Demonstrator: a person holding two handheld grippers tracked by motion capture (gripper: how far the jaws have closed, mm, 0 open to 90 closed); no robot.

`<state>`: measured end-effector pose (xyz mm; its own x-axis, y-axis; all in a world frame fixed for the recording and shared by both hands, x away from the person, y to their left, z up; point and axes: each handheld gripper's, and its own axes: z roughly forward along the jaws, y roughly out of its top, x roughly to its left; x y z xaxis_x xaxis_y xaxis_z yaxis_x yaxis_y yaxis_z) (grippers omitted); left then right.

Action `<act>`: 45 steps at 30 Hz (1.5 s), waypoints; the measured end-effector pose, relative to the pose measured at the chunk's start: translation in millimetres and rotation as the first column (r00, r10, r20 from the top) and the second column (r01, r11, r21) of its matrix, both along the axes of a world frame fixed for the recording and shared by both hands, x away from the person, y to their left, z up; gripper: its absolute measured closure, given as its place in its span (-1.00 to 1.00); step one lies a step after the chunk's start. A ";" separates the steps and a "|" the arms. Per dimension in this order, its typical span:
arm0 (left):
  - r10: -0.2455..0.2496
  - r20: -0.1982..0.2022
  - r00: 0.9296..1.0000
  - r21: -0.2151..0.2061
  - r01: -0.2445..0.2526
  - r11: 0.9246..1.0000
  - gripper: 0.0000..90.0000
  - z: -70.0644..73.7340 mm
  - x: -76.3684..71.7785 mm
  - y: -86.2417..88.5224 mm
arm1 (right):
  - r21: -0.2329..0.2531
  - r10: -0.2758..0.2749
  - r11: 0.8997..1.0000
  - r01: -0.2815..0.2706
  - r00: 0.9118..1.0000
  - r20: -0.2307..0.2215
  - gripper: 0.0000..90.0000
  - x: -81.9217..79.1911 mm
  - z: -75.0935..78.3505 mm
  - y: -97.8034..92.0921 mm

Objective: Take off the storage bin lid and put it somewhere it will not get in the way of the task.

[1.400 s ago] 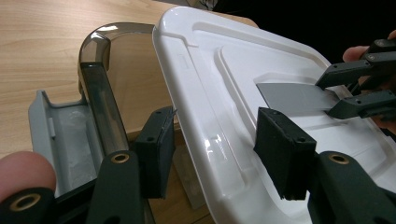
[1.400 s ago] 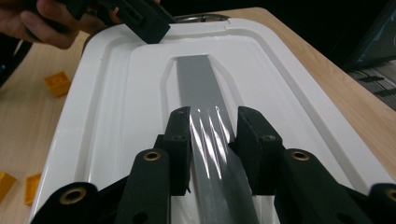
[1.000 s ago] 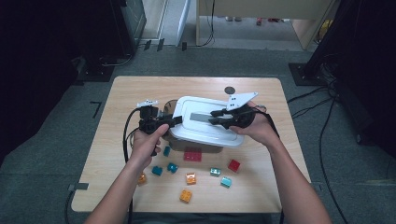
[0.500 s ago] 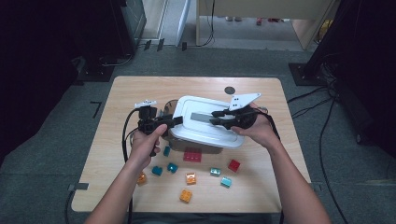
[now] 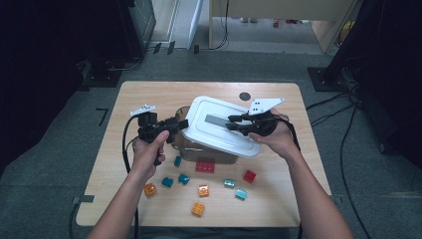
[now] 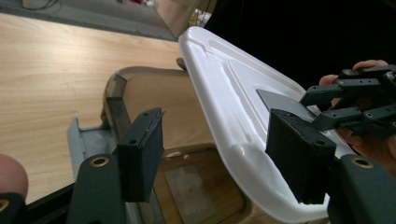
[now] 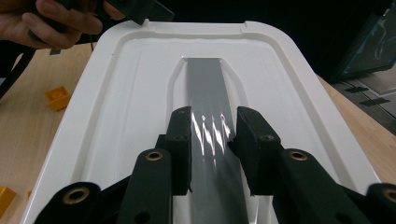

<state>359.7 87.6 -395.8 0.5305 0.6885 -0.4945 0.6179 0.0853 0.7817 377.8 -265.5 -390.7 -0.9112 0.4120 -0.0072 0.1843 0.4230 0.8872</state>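
Observation:
A white lid (image 5: pixel 219 124) with a grey handle strip (image 5: pixel 215 120) hangs tilted over a clear plastic box (image 5: pixel 199 152) at mid table. My right gripper (image 5: pixel 233 122) is shut on that strip; in the right gripper view its pads (image 7: pixel 182 140) flank the handle (image 7: pixel 205 84). At the lid's left edge my left gripper (image 5: pixel 181 124) stands wide open. In the left gripper view the lid's rim (image 6: pixel 224 93) runs between those jaws (image 6: pixel 217 140), above the box's open inside (image 6: pixel 154 102).
Loose bricks lie in front of the box: a flat red one (image 5: pixel 205 166), a small red one (image 5: pixel 249 176), orange ones (image 5: pixel 198 208) and teal ones (image 5: pixel 179 178). A dark round disc (image 5: pixel 244 96) sits at the table's back. Cables trail from both grippers.
The left gripper has moved right, up to the lid's left edge. The lid has tipped slightly off the box while the right gripper keeps its hold.

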 end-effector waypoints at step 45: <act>0.169 0.052 0.984 0.075 -0.173 0.982 -0.62 -17.4 -19.8 83.1 | 0.101 -0.348 0.932 0.348 0.937 -0.011 0.51 -27.4 -1.1 -115.5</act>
